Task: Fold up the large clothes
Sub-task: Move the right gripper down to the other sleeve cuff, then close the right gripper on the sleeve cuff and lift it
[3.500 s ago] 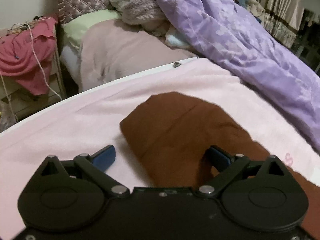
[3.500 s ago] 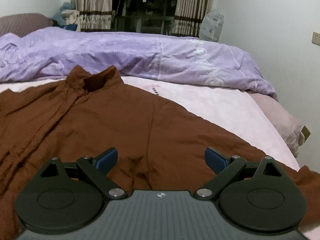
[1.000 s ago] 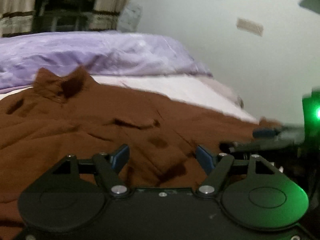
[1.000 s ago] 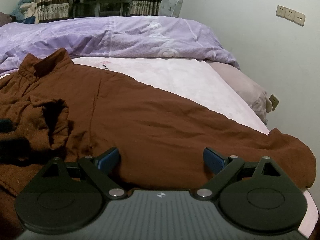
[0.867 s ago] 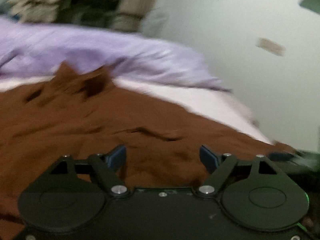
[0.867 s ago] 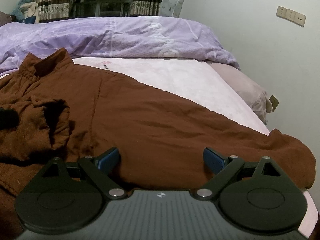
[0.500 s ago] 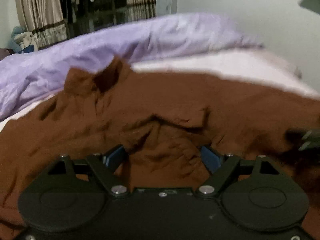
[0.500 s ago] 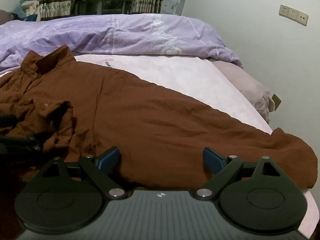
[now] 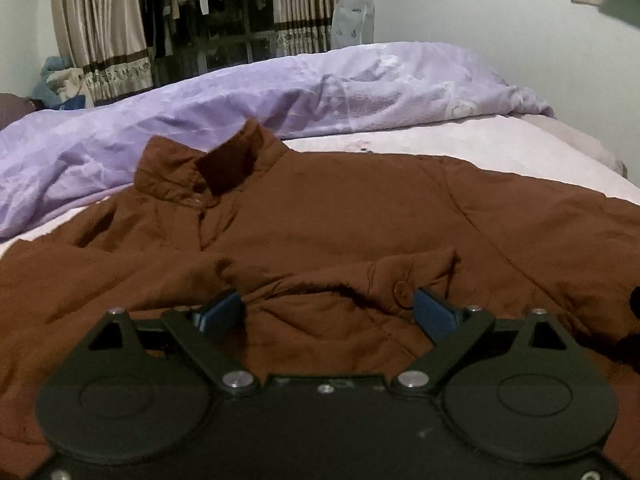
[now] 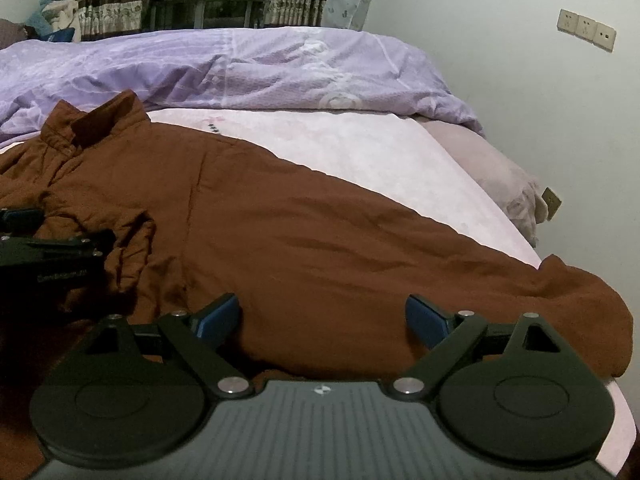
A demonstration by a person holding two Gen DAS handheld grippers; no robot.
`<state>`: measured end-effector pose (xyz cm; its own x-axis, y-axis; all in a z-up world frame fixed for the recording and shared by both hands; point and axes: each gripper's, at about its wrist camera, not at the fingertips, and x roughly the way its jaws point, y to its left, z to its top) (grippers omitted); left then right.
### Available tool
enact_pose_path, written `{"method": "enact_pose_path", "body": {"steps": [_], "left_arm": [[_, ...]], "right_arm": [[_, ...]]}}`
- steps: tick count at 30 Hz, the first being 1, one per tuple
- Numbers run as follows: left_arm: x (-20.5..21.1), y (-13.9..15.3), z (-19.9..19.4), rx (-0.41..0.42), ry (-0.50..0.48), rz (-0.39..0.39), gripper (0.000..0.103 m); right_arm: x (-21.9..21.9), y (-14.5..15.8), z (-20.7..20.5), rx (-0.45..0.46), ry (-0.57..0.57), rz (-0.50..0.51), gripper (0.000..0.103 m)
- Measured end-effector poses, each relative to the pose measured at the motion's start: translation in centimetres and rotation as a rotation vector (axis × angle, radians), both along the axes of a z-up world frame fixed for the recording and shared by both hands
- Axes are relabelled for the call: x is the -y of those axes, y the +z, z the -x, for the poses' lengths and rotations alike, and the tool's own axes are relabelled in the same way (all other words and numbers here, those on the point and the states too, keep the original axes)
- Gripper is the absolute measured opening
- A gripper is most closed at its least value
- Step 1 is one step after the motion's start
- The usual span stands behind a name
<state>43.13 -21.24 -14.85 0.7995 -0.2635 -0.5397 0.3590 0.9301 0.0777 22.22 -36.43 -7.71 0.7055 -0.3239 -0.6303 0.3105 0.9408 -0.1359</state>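
Behind the bed hung beige curtains (image 9: 100,36) on either side of a dark window, and a white wall with sockets (image 10: 586,29) ran along the right. A pink bed sheet (image 10: 360,152) covered the bed, with a crumpled purple duvet (image 9: 320,92) heaped along its far side. The brown coat (image 9: 340,216) lay spread across the sheet, its collar (image 9: 208,156) standing up near the duvet and one sleeve (image 10: 520,292) stretched toward the bed's right edge. A folded-over sleeve end with a button (image 9: 401,290) lay bunched on the coat's front. The left tongs (image 9: 326,310) stood wide apart just over that bunched cloth, gripping nothing. The right tongs (image 10: 322,316) were also wide, holding nothing, low over the coat near the outstretched sleeve. In the right wrist view the left tongs appeared at the left edge, close above the rumpled fold.
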Motion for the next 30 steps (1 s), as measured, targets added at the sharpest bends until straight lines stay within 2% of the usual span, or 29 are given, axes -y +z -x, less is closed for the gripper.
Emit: {"method": "enact_pose_path", "body": {"steps": [4, 7, 10, 12, 14, 16, 18, 20, 22, 24, 27, 29, 30], "left_arm": [[-2.7, 3.3, 2.5, 0.004, -0.002, 0.071, 0.095], [-4.8, 5.0, 4.9, 0.052, 0.005, 0.055, 0.095], [-7.1, 5.5, 7.0, 0.071, 0.015, 0.026, 0.095], [-8.2, 5.2, 7.9, 0.072, 0.031, -0.035, 0.095], [-9.0, 4.5, 8.7, 0.096, 0.068, -0.133, 0.095], [-10.0, 3.6, 9.0, 0.120, 0.106, -0.204, 0.095], [-11.2, 3.2, 8.8, 0.090, 0.136, -0.195, 0.095], [-12.1, 3.1, 8.2, 0.049, 0.160, -0.152, 0.095], [-12.6, 3.2, 8.2, 0.036, 0.165, -0.115, 0.095], [-12.3, 3.4, 8.2, 0.042, 0.158, -0.127, 0.095], [-12.1, 3.8, 8.5, 0.056, 0.126, -0.140, 0.095], [-12.4, 4.2, 8.5, 0.056, 0.119, -0.137, 0.095], [-12.7, 4.6, 8.5, 0.055, 0.121, -0.132, 0.095]], "right_arm": [[1.2, 0.3, 1.1, 0.026, -0.020, 0.015, 0.103], [3.6, 0.7, 2.6, 0.056, -0.056, -0.030, 0.103], [7.5, 1.4, 5.3, 0.150, -0.122, -0.114, 0.103], [9.9, 1.7, 6.9, 0.177, -0.205, -0.098, 0.103], [12.8, 1.7, 8.4, 0.171, -0.294, -0.049, 0.103], [16.3, 1.4, 10.1, 0.160, -0.416, -0.052, 0.103], [19.9, 0.9, 11.9, 0.177, -0.538, -0.130, 0.103], [23.6, -0.2, 13.7, 0.204, -0.652, -0.290, 0.103], [26.1, -1.3, 14.5, 0.215, -0.667, -0.440, 0.102], [27.0, -2.1, 14.3, 0.211, -0.673, -0.476, 0.095], [28.1, -3.2, 13.1, 0.186, -0.702, -0.497, 0.094], [28.5, -3.6, 12.5, 0.221, -0.703, -0.510, 0.076], [28.4, -3.7, 12.4, 0.249, -0.705, -0.526, 0.057]]}}
